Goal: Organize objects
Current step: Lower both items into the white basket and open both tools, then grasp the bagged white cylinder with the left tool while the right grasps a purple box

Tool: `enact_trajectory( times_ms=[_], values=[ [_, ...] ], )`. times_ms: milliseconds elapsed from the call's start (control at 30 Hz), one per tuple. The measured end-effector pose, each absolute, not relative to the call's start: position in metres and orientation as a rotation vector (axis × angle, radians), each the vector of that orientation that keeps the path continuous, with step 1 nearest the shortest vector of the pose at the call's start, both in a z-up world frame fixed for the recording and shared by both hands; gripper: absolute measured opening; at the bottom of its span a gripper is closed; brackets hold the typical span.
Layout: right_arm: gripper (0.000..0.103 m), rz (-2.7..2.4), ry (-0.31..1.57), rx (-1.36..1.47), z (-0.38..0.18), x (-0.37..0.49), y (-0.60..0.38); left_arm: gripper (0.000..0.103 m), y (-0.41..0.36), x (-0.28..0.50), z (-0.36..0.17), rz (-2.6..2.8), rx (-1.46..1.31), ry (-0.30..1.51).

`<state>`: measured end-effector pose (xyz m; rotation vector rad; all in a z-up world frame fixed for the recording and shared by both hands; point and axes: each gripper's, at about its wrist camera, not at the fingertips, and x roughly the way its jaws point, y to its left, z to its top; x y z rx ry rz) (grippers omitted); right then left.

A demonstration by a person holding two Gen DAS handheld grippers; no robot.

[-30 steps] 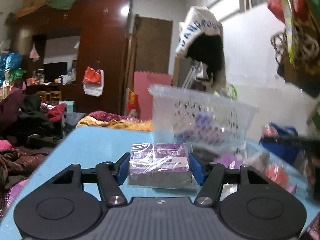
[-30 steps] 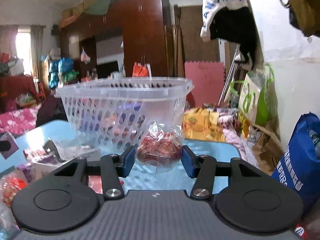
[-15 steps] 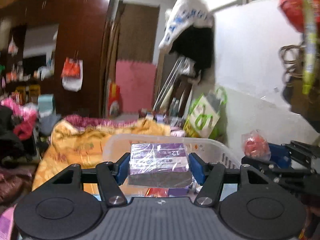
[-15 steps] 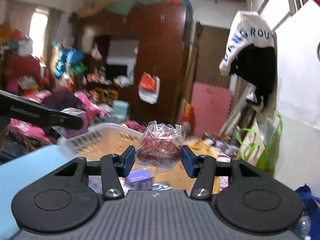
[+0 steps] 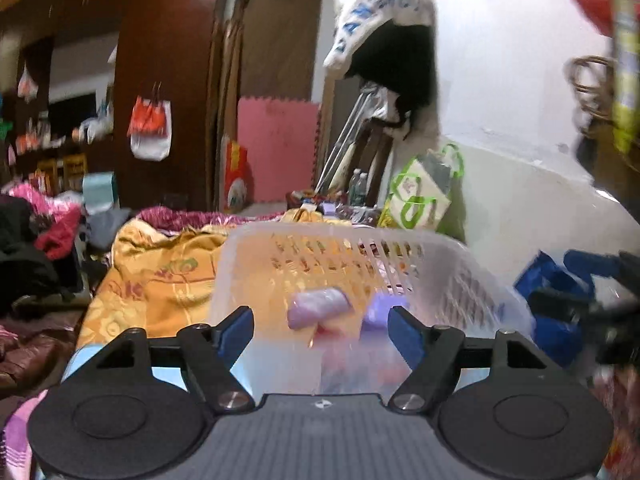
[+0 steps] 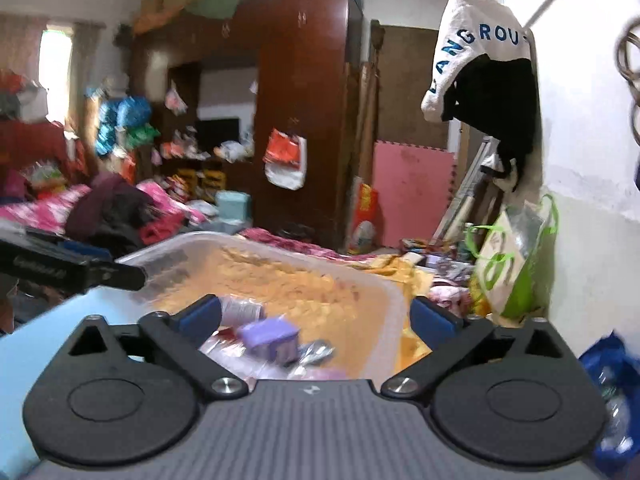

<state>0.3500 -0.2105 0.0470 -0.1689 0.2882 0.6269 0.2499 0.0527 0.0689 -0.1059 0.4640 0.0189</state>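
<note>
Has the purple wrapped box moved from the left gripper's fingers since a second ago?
Yes. The purple plastic-wrapped box has dropped from the just-opened left gripper into the clear plastic basket.

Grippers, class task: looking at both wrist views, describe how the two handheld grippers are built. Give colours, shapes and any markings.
The left gripper and right gripper look identical. Each has a grey ribbed body bearing a small white logo, two round black discs at the sides, angular black finger arms with silver pivot screws, and blue pads on the fingers. No cables, hands or sleeves show in either view.
</note>
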Motion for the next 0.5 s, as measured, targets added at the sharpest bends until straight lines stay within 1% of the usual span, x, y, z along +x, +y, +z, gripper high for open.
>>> enact_trajectory(
  times_ms=[33,133,267,367,500],
  values=[
    [0.103,0.648,0.295,-0.164,0.042,0.338,-0.220,0.082,0.051,0.224,0.059,0.009,-0.094,0.452],
    [0.103,0.685,0.317,-0.167,0.017,0.294,-0.244,0.083,0.044,0.159,0.028,-0.025,-0.087,0.431],
    [0.103,0.734,0.358,-0.110,-0.030,0.243,-0.267,0.083,0.034,0.102,-0.002,-0.105,-0.130,0.419],
    [0.103,0.758,0.365,-0.083,-0.053,0.220,-0.265,0.083,0.014,0.088,-0.013,-0.149,-0.059,0.441],
    [0.103,0.780,0.385,-0.064,-0.066,0.216,-0.254,0.083,-0.003,0.091,-0.029,-0.151,-0.031,0.468]
  ],
)
